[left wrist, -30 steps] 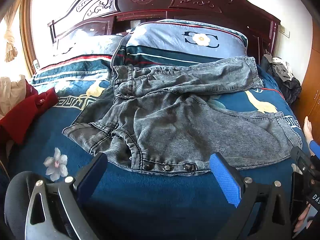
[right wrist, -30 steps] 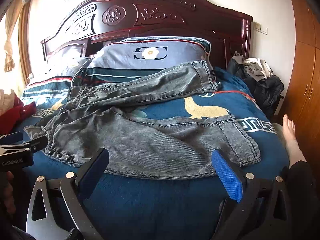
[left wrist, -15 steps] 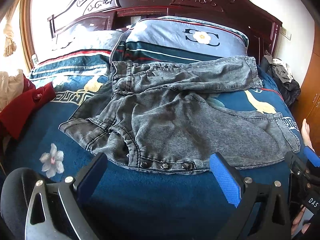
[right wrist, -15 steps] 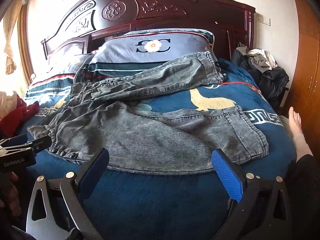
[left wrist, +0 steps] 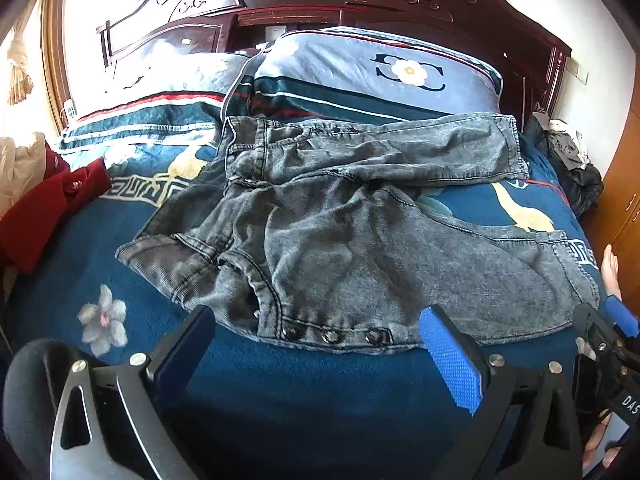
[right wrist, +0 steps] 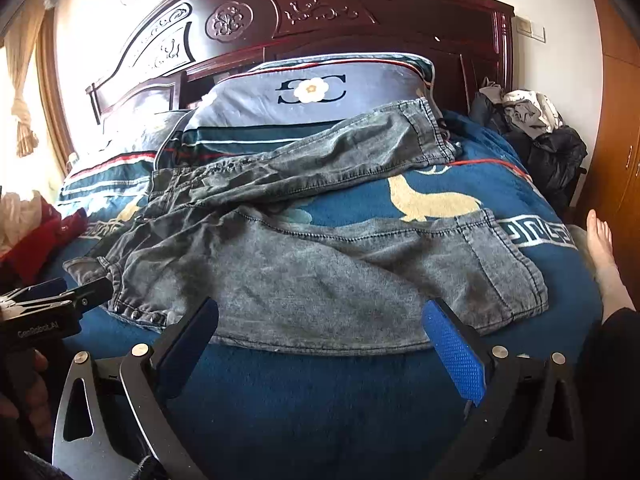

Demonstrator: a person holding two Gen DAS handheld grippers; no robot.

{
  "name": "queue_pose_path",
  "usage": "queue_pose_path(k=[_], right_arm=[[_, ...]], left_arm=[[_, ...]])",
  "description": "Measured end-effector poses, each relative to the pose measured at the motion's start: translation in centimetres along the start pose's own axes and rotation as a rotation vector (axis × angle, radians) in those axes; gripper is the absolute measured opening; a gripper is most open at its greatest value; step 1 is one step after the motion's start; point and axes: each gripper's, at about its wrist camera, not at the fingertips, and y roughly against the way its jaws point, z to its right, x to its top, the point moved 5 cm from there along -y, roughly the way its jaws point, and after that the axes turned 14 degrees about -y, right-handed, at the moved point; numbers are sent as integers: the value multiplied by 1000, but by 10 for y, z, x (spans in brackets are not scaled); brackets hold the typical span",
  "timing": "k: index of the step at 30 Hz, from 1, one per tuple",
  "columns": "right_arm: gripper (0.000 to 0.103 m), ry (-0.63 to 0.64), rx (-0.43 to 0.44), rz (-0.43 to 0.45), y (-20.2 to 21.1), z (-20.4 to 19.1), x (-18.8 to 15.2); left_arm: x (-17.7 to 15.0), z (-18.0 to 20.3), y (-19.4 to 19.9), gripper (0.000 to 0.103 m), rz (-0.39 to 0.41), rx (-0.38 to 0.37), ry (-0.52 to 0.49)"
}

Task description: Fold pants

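While both grippers hover low over the near edge of the bed, the pants (left wrist: 360,240) lie spread across the blue blanket (left wrist: 320,400), unfolded. Grey washed denim, waistband to the left w/ 3 snap studs (left wrist: 330,336) along the near hem, 2 legs running off to the right. Far leg rests partly up against the pillow (left wrist: 360,80); near leg lies flat, its cuff (right wrist: 504,264) close to the right edge of the bed.

Left gripper (left wrist: 316,344): jaws wide apart, nothing between them, blue pads just short of the waistband area & the studs. Not touching the fabric as far as the left wrist view shows.

Right gripper (right wrist: 320,332): jaws also wide apart, empty, pads framing the near edge of the near leg; contact w/ the cloth can't be told.

Each gripper shows at the edge of the other's view, well apart from each other.

Carved dark headboard (right wrist: 320,8) behind the pillows. Red garment (left wrist: 44,208) at the left side of the bed, dark clothes pile (right wrist: 548,148) at the far right. Bare foot (right wrist: 604,256) beside the bed's right edge, near a wooden wardrobe (right wrist: 624,140).
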Motion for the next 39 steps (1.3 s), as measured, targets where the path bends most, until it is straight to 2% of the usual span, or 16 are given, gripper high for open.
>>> queue_pose_path(k=[7,10,21,25,30,33,39], right_arm=[[103,41,14,-19,-9,-3,16],[103,61,23,-34,-20,-5,23],[103,124,62,-88,-70,-11,59],[103,133,86,-109,-89,-14,77],[103,37,142,-200,-123,-9,105],[103,35,124,-212,-143,-3,124],[103,129,84,-204,-178,-8,158]], left_arm=[[19,-14,-14,103,-23,38,-14],[23,-20,-24,103,-63,41,-8],[66,-49,-65,103,-62,71,-27],[95,-82,-93,103,-93,65,3],[127,-132,-134,103,-122,102,56],[142,-152,-159,103,-138,125,61],[160,-177,-213,103,-194,148,82]])
